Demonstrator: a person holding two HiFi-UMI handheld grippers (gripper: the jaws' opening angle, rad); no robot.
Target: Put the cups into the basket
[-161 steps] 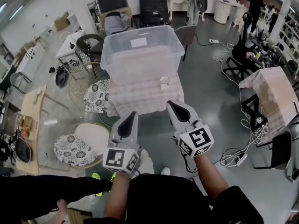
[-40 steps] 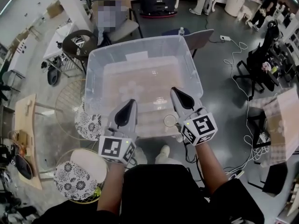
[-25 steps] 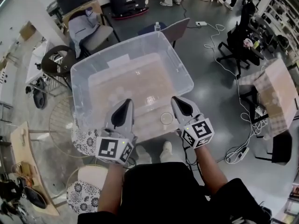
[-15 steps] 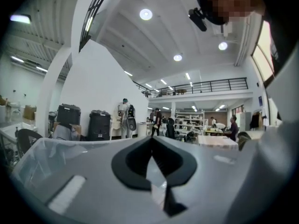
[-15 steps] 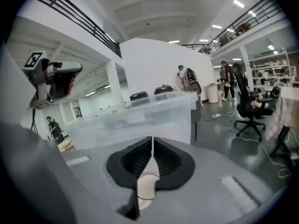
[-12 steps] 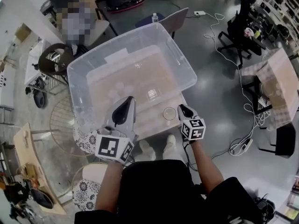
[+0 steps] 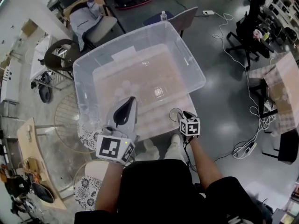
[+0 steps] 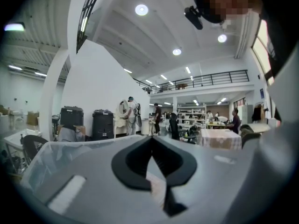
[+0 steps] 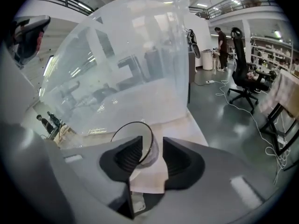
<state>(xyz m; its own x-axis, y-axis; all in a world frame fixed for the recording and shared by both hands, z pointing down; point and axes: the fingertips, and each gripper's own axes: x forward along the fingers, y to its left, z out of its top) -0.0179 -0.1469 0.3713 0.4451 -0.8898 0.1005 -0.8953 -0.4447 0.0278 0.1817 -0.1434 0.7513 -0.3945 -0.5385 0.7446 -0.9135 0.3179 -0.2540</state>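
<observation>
One big clear basket (image 7: pixel 198 84) fills the middle of the head view. It stands on a cloth-covered table (image 7: pixel 156 127), and its near wall runs just above both grippers.

At lower left of centre we hold the left gripper (image 7: pixel 128 101) up before that wall. Its jaws are pressed together on nothing, and in its own view they meet tip to tip (image 8: pixel 152 146).

The right gripper (image 7: pixel 183 114) sits lower, right of centre, and tips down toward the cloth. Its jaws have just been opening and now stand spread wide.

Smallest is the clear cup (image 7: pixel 175 112), upright and mouth up on the strip of cloth in front of the basket, just outside the wall. In the right gripper view the cup (image 9: pixel 141 143) stands in the gap between the spread jaws (image 9: pixel 153 147). Its rim leans over the left pad and its long axis rises across the jaws' line. We judge that neither pad presses it.

So the right hand is the nearer one by far. The basket wall (image 9: pixel 140 55) rises directly beyond the cup, toward the top of that view, so we judge the coming move to be closing, lifting and going forward over the rim.
</observation>
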